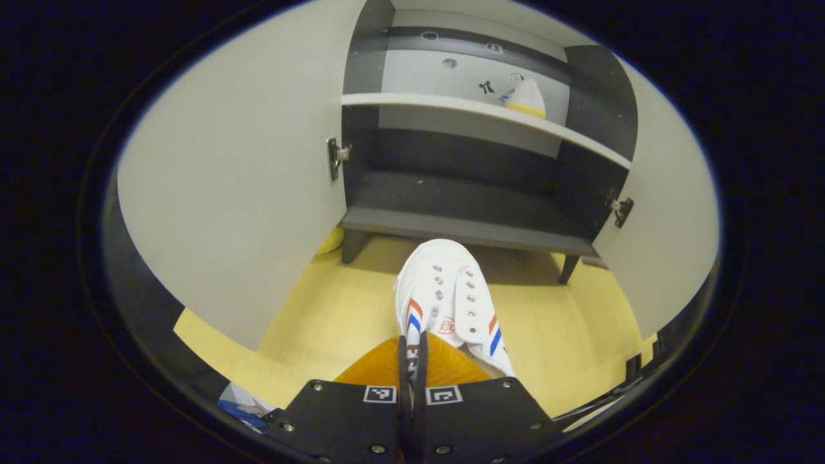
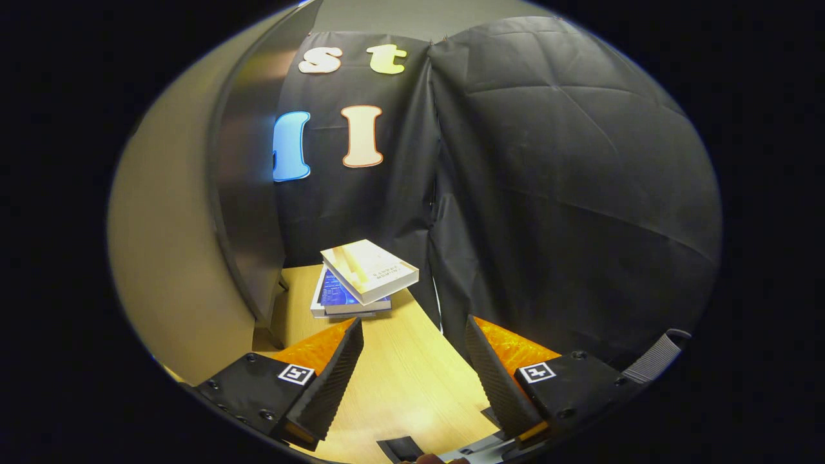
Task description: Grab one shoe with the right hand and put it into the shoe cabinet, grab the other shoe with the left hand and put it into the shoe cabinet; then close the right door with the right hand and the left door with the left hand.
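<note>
Open grey-white shoe cabinet [image 1: 451, 212]: ahead of left hand-held gripper [image 1: 412, 361], doors wide. White canvas shoe [image 1: 451, 296]: clamped at heel, toe toward lower shelf. Right hand-held gripper [image 2: 412, 367]: fingers apart, empty. Risk: thin heel pinch slips, shoe drops short.

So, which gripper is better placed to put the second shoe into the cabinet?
Left. The left gripper is shut on the white canvas shoe with red-blue stripes, facing the open grey shoe cabinet. The right gripper is open, facing stacked books.
</note>
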